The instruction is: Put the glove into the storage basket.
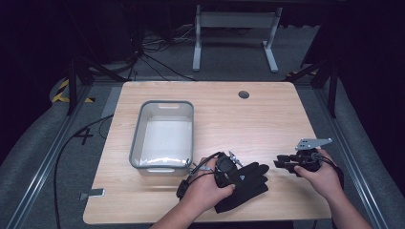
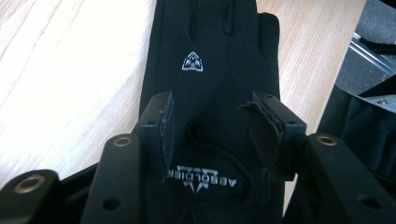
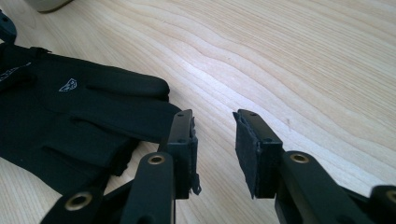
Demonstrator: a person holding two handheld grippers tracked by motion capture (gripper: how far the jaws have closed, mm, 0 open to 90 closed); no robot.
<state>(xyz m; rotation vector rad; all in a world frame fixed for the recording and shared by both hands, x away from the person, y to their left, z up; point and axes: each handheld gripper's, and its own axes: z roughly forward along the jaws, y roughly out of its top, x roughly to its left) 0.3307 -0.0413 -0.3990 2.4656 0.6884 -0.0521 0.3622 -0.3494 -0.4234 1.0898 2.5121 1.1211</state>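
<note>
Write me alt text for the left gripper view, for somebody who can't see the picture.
The left gripper hangs open over the wrist end of a black glove lying flat on a light wooden table, its two black jaws either side of the cuff. The glove carries a small white triangular emblem and white lettering near the cuff, and its fingers point away from the camera.

Light wooden table with rounded corners and a small round hole near far edge. Lying on it: grey plastic bin at left, black gloves near front edge, just beside bin.
</note>
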